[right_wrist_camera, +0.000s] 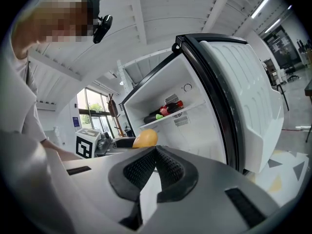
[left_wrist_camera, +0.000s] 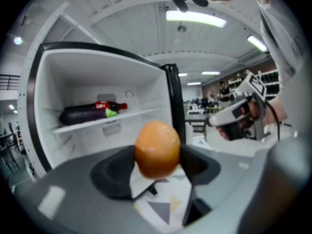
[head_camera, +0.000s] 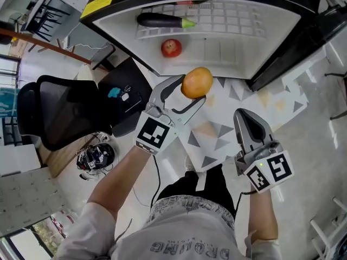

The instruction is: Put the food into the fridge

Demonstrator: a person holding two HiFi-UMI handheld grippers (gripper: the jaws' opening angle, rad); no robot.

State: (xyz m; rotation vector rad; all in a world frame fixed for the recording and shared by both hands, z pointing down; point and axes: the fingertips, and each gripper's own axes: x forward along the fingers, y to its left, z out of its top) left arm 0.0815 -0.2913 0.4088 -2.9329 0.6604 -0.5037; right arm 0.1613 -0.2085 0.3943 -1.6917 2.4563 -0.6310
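Note:
An orange (head_camera: pixel 197 82) is clamped between the jaws of my left gripper (head_camera: pixel 192 89), held in the air in front of the open fridge (head_camera: pixel 227 64). In the left gripper view the orange (left_wrist_camera: pixel 157 149) fills the gap between the pads, facing the fridge's inside. A dark eggplant (head_camera: pixel 162 20) lies on the upper shelf, with a red-capped bottle (left_wrist_camera: pixel 111 106) behind it. A red apple (head_camera: pixel 171 47) sits lower down. My right gripper (head_camera: pixel 244 115) hangs to the right, its pads touching and nothing between them.
The fridge door (right_wrist_camera: pixel 243 96) stands swung open on the right. A black office chair (head_camera: pixel 65 110) is at the left, with a tangle of cables (head_camera: pixel 95 157) on the floor by it. A patterned mat (head_camera: pixel 217 140) lies under me.

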